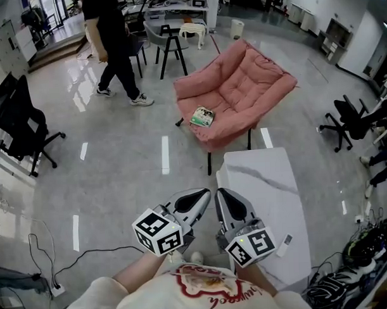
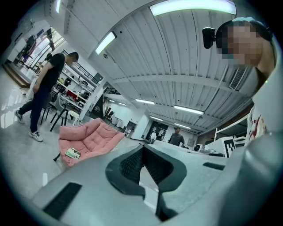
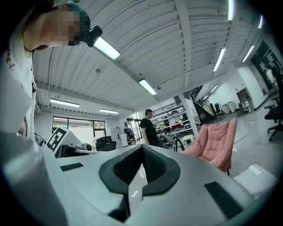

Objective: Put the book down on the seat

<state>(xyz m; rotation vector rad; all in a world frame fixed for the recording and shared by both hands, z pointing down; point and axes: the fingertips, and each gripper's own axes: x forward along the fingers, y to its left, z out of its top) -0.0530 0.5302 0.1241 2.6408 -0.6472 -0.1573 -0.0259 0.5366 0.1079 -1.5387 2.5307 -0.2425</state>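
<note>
A small book [image 1: 202, 116] with a green and white cover lies flat on the seat of a pink cushioned chair [image 1: 242, 85]. The left gripper view shows the same book [image 2: 72, 153] on the pink chair [image 2: 90, 137], far off. Both grippers are held close to my chest, well short of the chair. My left gripper [image 1: 202, 196] is shut and holds nothing. My right gripper [image 1: 221, 195] is shut too, with nothing between its fingers. In the right gripper view the pink chair [image 3: 216, 143] stands at the right.
A white marble-look table [image 1: 268, 199] stands just right of my grippers, with a small white remote [image 1: 284, 244] near its front edge. A person in dark clothes [image 1: 114, 52] walks at the back left. Black office chairs [image 1: 18, 122] stand left and right [image 1: 351, 120]. Cables trail across the floor at lower left.
</note>
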